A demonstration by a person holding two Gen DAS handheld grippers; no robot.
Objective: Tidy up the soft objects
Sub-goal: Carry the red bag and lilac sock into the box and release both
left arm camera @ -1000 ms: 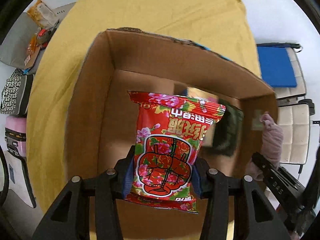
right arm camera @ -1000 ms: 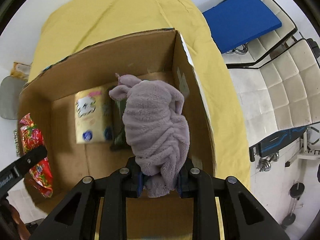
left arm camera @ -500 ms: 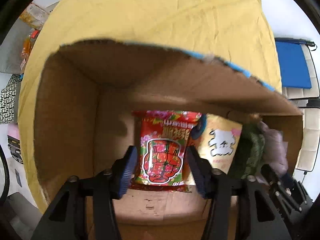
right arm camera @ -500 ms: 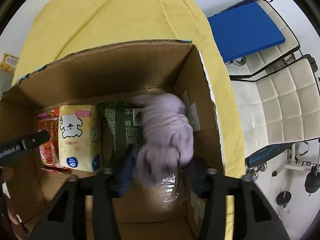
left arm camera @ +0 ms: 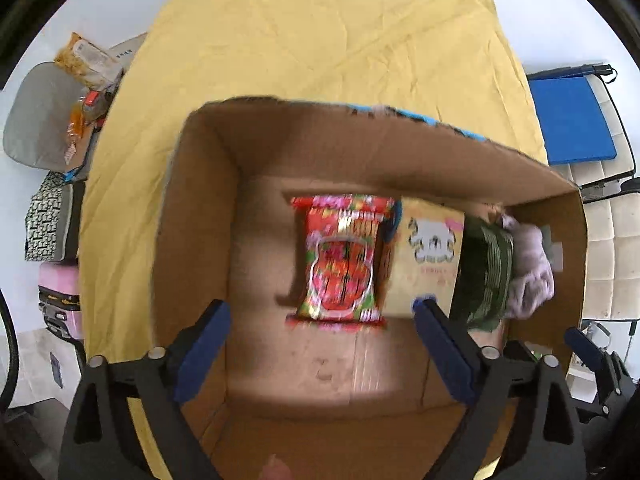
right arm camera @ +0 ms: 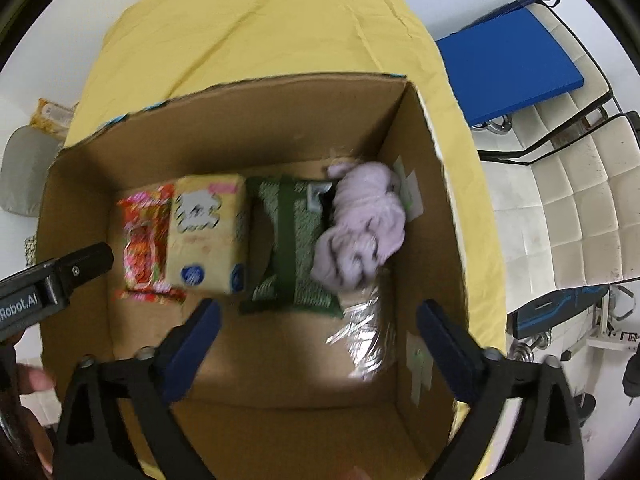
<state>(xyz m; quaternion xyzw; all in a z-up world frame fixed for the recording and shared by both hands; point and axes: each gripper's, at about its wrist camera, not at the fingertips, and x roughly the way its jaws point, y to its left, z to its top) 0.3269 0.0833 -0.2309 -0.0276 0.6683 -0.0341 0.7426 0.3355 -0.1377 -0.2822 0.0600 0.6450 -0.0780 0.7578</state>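
With the red snack bag [left arm camera: 340,256] and purple towel [right arm camera: 364,224] lying in the box [right arm camera: 420,184], both your left gripper [left arm camera: 320,316] and right gripper [right arm camera: 318,312] gape wide and empty, so lift clear and look for another soft thing.

Black left gripper [left arm camera: 320,312] frame, blue pads, silver screws.

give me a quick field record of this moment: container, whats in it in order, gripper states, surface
container: open cardboard box
surface: yellow cloth under the box
contents, left to right along the far wall: red snack bag, pale yellow pack, green pack, lilac plush cloth
left gripper: open, empty, above the box
right gripper: open, empty, above the box
image quality: motion blur on contents
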